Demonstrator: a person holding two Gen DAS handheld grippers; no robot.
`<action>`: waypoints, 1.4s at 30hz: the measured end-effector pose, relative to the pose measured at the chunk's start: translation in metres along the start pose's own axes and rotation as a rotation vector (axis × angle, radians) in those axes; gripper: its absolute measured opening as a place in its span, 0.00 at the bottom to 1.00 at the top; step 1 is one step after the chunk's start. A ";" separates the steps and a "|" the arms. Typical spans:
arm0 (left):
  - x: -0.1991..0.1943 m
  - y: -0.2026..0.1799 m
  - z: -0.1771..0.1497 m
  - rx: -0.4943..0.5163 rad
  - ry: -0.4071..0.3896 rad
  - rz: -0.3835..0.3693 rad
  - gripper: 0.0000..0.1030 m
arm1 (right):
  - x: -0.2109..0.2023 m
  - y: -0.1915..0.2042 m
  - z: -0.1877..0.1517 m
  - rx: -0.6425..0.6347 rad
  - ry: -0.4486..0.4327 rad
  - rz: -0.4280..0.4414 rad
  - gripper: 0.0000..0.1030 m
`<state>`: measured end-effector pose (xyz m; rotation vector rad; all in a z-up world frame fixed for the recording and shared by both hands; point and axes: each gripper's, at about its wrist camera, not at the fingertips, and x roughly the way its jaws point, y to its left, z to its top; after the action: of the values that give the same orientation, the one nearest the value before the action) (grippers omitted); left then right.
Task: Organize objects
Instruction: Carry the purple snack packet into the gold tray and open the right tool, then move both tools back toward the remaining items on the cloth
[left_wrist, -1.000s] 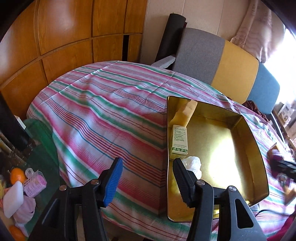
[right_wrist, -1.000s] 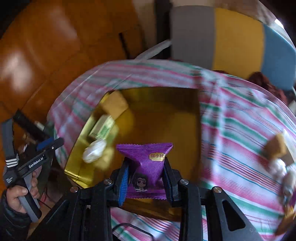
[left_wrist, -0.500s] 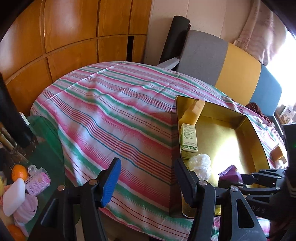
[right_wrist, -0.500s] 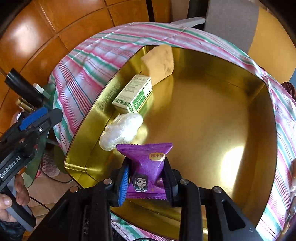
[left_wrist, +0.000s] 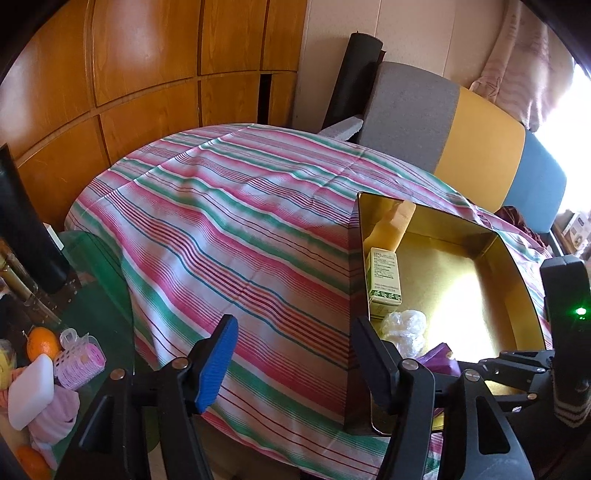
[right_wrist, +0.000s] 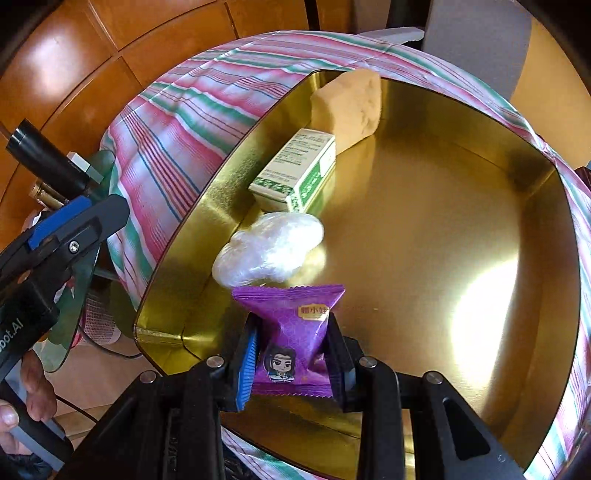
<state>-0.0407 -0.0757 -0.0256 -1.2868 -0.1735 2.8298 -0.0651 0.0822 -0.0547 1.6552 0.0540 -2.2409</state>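
My right gripper (right_wrist: 290, 354) is shut on a purple snack packet (right_wrist: 291, 328) and holds it low over the near left part of a gold tray (right_wrist: 461, 206). In the tray, along its left wall, lie a white plastic-wrapped lump (right_wrist: 269, 251), a green and white box (right_wrist: 295, 173) and a tan block (right_wrist: 347, 107). My left gripper (left_wrist: 295, 354) is open and empty above the striped tablecloth (left_wrist: 229, 236), just left of the gold tray (left_wrist: 480, 236). The purple packet (left_wrist: 441, 360) and the right gripper (left_wrist: 491, 365) show there too.
The tray sits at the near right of a table under the striped cloth. A grey, yellow and blue sofa back (left_wrist: 461, 122) stands behind it. A glass side table at lower left holds oranges (left_wrist: 42, 345), a pink holder (left_wrist: 79, 360) and a white block (left_wrist: 31, 391).
My right gripper has carried the purple packet forward and down into the tray, close to the white lump. My left gripper has drifted slightly left and back, still open.
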 end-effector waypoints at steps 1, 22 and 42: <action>0.000 0.001 0.000 -0.003 -0.002 0.003 0.65 | 0.001 0.001 -0.001 0.002 -0.002 0.009 0.32; -0.016 -0.004 0.002 0.033 -0.063 0.042 0.70 | -0.048 -0.022 -0.010 0.100 -0.161 0.100 0.43; -0.040 -0.068 0.011 0.168 -0.125 -0.089 0.71 | -0.146 -0.153 -0.093 0.416 -0.370 -0.101 0.56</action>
<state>-0.0246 -0.0121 0.0191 -1.0450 0.0050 2.7808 0.0112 0.2846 0.0248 1.4089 -0.4582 -2.7386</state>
